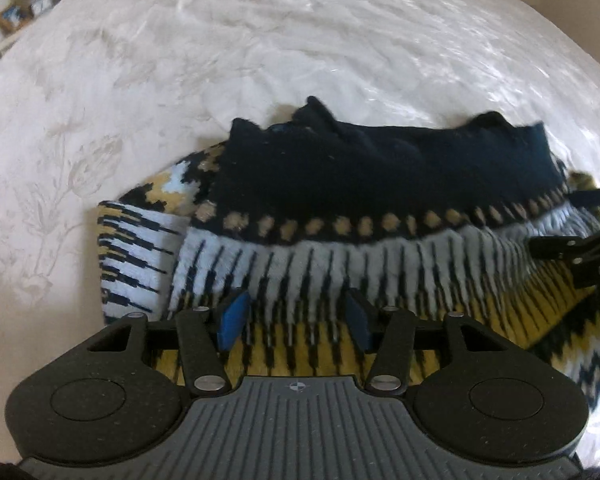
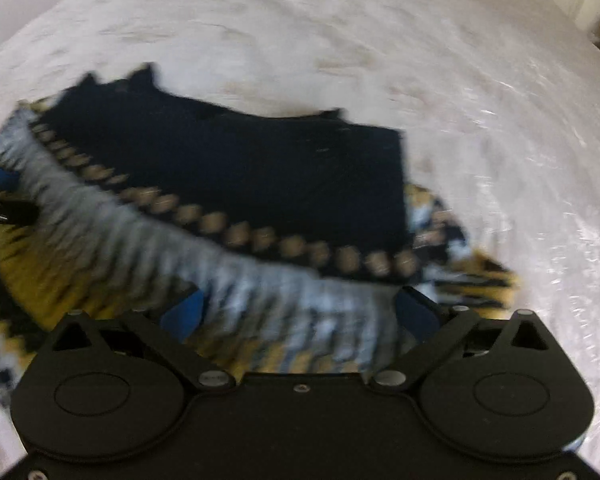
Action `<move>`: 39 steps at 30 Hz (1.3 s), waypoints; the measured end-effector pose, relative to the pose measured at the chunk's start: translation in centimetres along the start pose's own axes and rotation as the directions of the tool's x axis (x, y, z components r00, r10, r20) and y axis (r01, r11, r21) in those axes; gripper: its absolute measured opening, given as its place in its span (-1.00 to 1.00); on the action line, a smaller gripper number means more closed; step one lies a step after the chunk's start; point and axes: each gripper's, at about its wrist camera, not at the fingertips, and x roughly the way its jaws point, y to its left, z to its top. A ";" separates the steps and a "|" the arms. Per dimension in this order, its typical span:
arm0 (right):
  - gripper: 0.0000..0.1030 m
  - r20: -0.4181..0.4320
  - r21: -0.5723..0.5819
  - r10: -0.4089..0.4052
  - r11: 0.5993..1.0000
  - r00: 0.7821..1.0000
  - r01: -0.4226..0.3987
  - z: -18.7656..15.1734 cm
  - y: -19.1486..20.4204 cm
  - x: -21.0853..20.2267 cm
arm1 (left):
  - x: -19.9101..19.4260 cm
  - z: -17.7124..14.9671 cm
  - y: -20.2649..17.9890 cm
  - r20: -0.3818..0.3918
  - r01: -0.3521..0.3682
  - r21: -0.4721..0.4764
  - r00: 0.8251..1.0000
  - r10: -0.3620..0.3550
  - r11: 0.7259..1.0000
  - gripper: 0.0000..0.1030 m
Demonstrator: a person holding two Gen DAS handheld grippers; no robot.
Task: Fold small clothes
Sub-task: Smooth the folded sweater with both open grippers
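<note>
Left gripper (image 1: 294, 320) sits low in its own view, blue pads (image 1: 233, 320) spread apart with nothing pinched between them, hovering over the yellow-and-black zigzag band of the knit sweater (image 1: 380, 256); contact with the fabric can't be told. Right gripper (image 2: 300, 312) in its own view has its blue pads (image 2: 182, 314) spread very wide, also pinching nothing, over the pale blue/white striped band of the same sweater (image 2: 228, 272); that view is motion-blurred, so whether the pads touch the knit can't be told. Sweater lies on the white floral bedspread (image 1: 180, 60), folded over: striped and yellow part nearest the grippers, then a row of tan dots on black, then the dark navy section furthest out, with its far edge bumpy and uneven. A patterned flap, maybe a sleeve, sticks out at the left side in the left view and a crumpled patterned piece pokes out at the right side in the right view. Right gripper's black linkage (image 1: 572, 248) shows at the right edge of the left view, over the sweater. Beyond the bed, top left, a bedside shelf (image 1: 24, 12) with small items, blurry, including a red one.
</note>
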 end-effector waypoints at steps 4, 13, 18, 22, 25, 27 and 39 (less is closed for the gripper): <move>0.96 -0.019 0.132 0.008 0.991 1.000 -0.005 0.3 -2.9 0.8 | 0.5 0.2 -0.3 -0.010 -0.002 0.025 1.000 0.002 1.000 0.06; 0.97 -0.007 0.243 0.022 0.970 1.000 -0.020 1.4 -5.0 0.9 | 0.6 0.1 -0.1 -0.006 0.009 0.008 1.000 -0.009 1.000 0.10; 0.98 0.019 0.330 0.018 0.944 1.000 -0.023 3.0 -6.9 1.2 | 0.6 0.1 -0.3 -0.007 0.005 0.007 1.000 -0.005 1.000 0.13; 0.98 -0.067 0.344 -0.044 0.937 0.997 0.064 4.1 -8.8 3.8 | 0.8 0.3 -0.3 -0.014 0.003 0.004 1.000 -0.003 1.000 0.14; 0.99 -0.083 0.352 -0.025 0.935 0.996 0.053 4.4 -10.0 4.6 | 0.9 0.4 -0.3 -0.019 0.003 0.000 1.000 -0.003 1.000 0.19; 0.99 -0.054 0.364 -0.009 0.931 0.999 0.028 4.2 -10.4 4.1 | 0.9 0.6 -0.3 -0.023 0.006 -0.005 1.000 -0.007 1.000 0.21; 0.99 0.056 0.442 0.061 0.894 0.997 -0.080 -2.6 -9.2 -3.6 | -3.9 -2.9 -0.4 -0.033 0.007 -0.046 0.999 -0.008 0.999 0.22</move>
